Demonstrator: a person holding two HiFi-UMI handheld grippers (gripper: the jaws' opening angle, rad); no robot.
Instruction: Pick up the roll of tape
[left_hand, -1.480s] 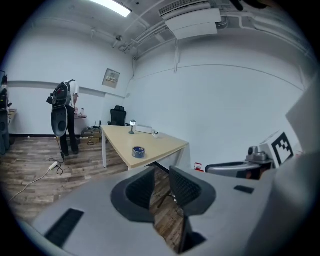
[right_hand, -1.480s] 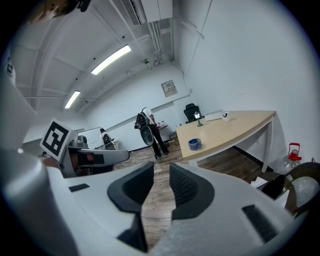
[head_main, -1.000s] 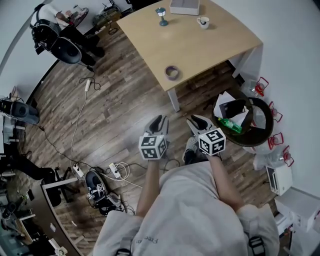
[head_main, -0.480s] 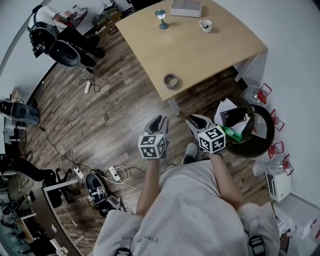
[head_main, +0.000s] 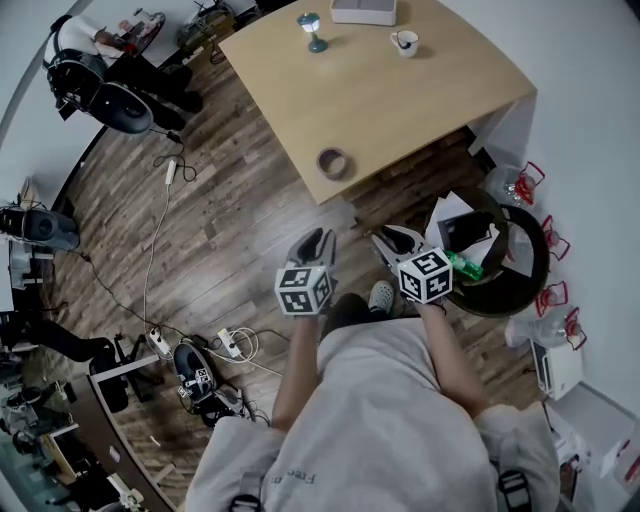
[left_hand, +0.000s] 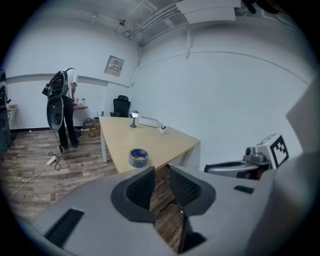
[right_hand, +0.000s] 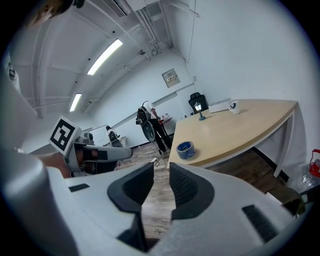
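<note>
**Handling.** The roll of tape (head_main: 333, 162) is judged to be light and stiff: a wound ring that should not give under pad pressure. The outer winding is probably smooth, so some slip is to be expected if it is pinched across its full width. A hold through the wall of the ring is advised, with one jaw set inside the hollow core and the other against the outer face. As the roll lies flat, this hold is best reached from above. No fragility is expected.

**Appearance.** A short, wide ring is seen, lying flat with the open core upward. In the gripper views the outer face is blue with pale print that cannot be read. In the head view it appears greyish.

**Location.** The roll is placed on the table (head_main: 420, 100), near the edge at the 7 o'clock end of the top in the head view. It is set well apart from the lamp (head_main: 312, 30), cup (head_main: 404, 42) and box (head_main: 362, 11) at the far end.

**Grippers.** The left gripper (head_main: 312, 243) and the right gripper (head_main: 396, 240) are held over the floor, short of the table. The roll lies at about 12 o'clock from the left one and 11 o'clock from the right. On each, the jaws are parted by a narrow gap and nothing is held between them.
</note>
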